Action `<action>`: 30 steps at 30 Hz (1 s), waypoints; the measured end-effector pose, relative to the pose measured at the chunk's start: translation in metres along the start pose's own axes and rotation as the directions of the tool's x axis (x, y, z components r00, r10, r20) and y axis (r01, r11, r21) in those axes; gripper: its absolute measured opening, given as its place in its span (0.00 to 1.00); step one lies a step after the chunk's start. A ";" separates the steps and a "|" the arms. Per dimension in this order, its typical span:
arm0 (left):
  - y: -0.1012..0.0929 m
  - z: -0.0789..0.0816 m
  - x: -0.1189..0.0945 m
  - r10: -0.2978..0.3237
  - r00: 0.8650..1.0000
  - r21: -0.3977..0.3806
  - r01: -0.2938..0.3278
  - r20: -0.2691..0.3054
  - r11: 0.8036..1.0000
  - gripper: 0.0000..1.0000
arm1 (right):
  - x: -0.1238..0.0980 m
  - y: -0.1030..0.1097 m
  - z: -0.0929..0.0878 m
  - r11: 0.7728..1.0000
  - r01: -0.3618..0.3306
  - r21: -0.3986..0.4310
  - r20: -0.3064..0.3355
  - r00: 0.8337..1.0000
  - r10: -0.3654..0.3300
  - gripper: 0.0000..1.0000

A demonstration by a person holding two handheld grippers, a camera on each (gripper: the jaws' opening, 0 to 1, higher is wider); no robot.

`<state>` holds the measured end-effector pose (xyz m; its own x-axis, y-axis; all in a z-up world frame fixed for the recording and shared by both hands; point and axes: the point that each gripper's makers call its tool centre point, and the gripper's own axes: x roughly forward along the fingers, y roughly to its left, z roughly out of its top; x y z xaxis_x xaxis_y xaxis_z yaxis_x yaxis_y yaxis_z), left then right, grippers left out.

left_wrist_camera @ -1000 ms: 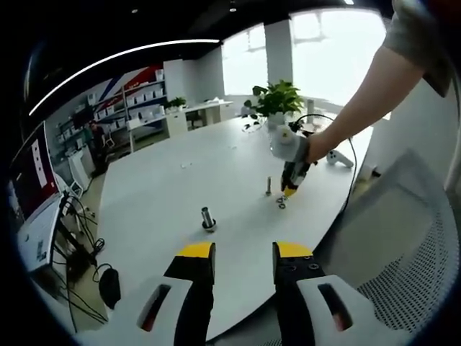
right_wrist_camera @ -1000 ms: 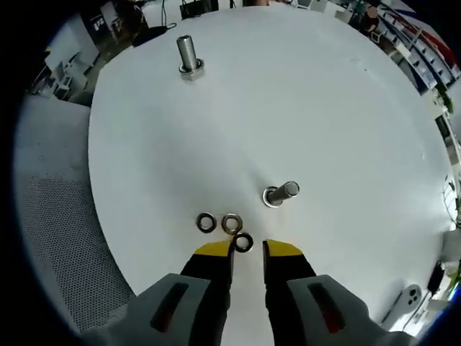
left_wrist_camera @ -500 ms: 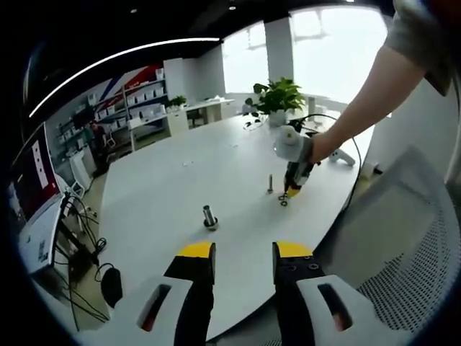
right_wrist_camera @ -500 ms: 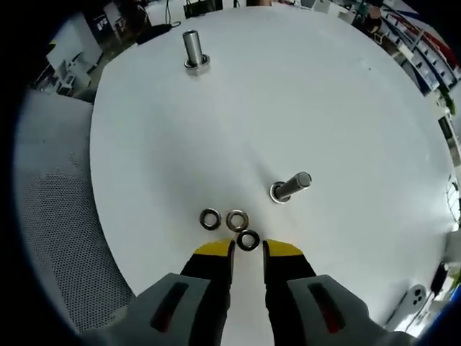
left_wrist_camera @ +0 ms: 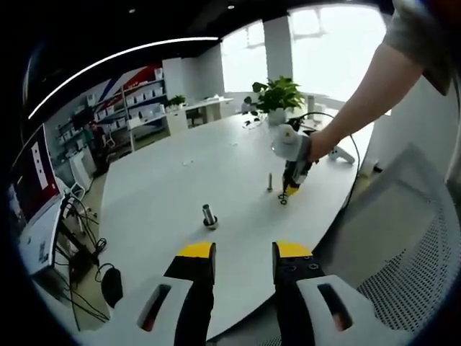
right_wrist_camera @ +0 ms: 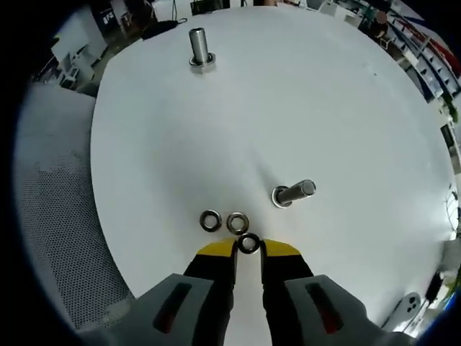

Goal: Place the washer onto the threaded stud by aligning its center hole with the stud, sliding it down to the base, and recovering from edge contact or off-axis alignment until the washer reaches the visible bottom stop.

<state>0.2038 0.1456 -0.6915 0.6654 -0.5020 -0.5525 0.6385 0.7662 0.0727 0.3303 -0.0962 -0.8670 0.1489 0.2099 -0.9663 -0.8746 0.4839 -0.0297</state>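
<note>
The washer [right_wrist_camera: 248, 243] that the task needs is lying flat on the white counter [right_wrist_camera: 346, 101], the dark one sitting right at the tips of the right claw [right_wrist_camera: 248, 251], in the narrow gap between its yellow-tipped jaws. Two more washers [right_wrist_camera: 224, 220] are lying just beside it, a little farther from the claw, close together. The jaws are standing slightly apart on either side of the dark washer; whether they are already pinching its edge cannot be told, since the ring is looking flat on the surface and not lifted.

The threaded stud [right_wrist_camera: 293, 193] is standing near the washers, off to the right in the right gripper view, and its shaft is looking bare, with nothing threaded on it. A second, thicker post [right_wrist_camera: 199, 48] is standing well apart, toward the far edge of the counter.

The left claw [left_wrist_camera: 243, 254] is hanging back over the near edge of the counter with its jaws apart and nothing between them. In its view the right claw [left_wrist_camera: 289, 190] is pointing down beside the stud [left_wrist_camera: 269, 183].

Judging by this, the task is barely beginning: the pick-up is in hand, and lifting, aligning the hole and sliding down to the base all remain.
</note>
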 end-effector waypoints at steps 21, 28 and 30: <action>0.000 0.000 0.000 -0.002 1.000 -0.006 0.002 0.004 1.000 0.29 | -0.002 -0.002 -0.009 1.000 -0.018 -0.010 -0.096 0.995 0.017 0.17; 0.001 -0.001 0.000 0.001 1.000 -0.009 -0.001 -0.001 1.000 0.29 | 0.001 -0.003 -0.009 1.000 -0.009 0.000 -0.187 0.982 0.009 0.16; 0.001 -0.001 0.000 0.000 1.000 -0.008 0.000 0.000 1.000 0.29 | 0.004 -0.009 -0.009 1.000 -0.009 0.016 -0.198 0.980 0.012 0.15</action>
<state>0.2044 0.1463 -0.6920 0.6657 -0.5020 -0.5521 0.6352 0.7695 0.0663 0.3349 -0.1080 -0.8727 0.0445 0.0433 -0.9981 -0.8684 0.4956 -0.0172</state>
